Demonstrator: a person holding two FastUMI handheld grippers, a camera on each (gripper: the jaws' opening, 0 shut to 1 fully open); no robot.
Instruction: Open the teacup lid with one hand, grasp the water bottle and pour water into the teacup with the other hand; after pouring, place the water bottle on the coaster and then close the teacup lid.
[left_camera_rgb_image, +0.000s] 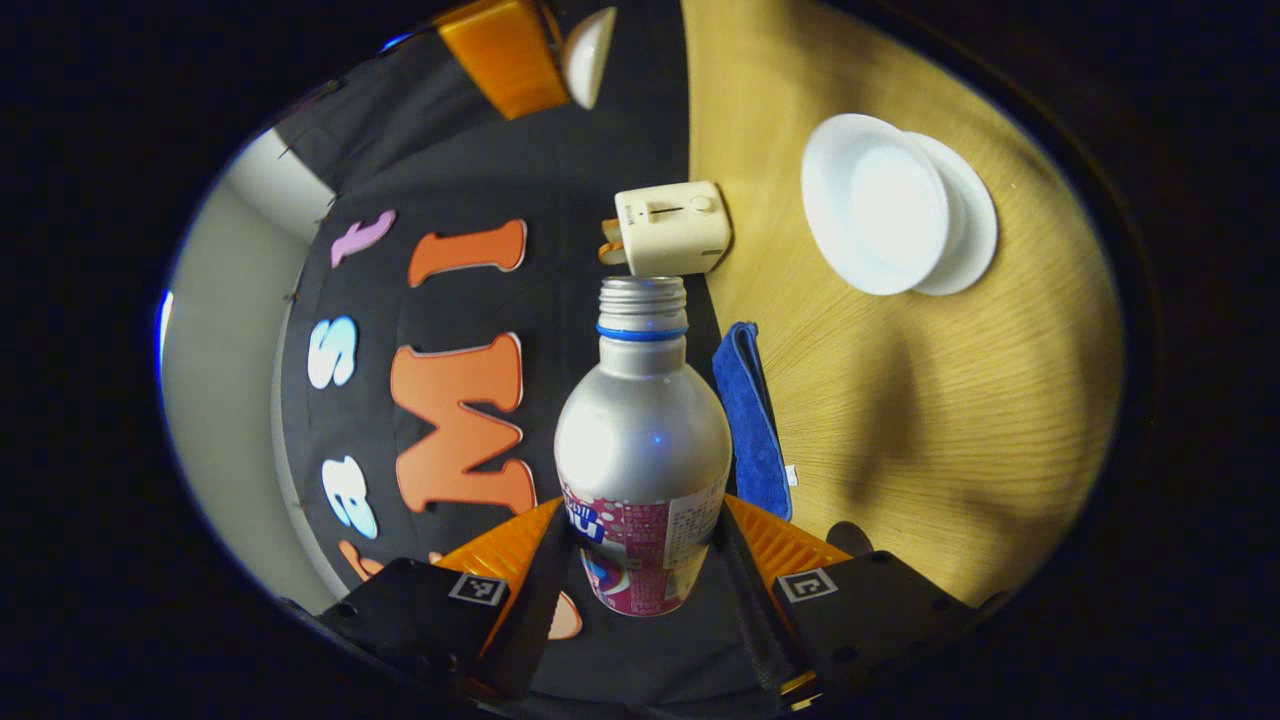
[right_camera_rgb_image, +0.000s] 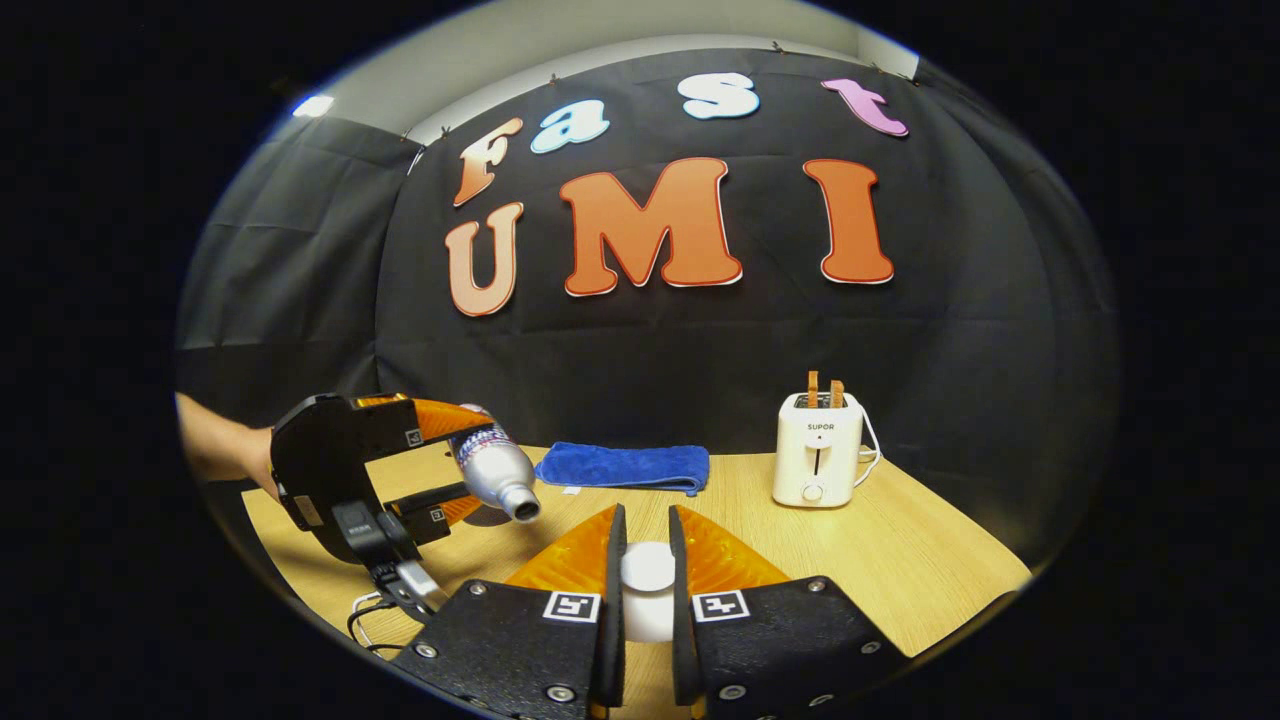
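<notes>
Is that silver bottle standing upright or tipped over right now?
Tipped. In the right gripper view the water bottle lies nearly sideways in the left gripper, its uncapped mouth angled down toward the table.

Two gripper-mounted fisheye views, one rolled sideways, one level.

The left gripper view looks along a close bottle, the surface rotated. The right gripper view sits low, facing the wall. Both share the toaster and blue cloth.
</notes>
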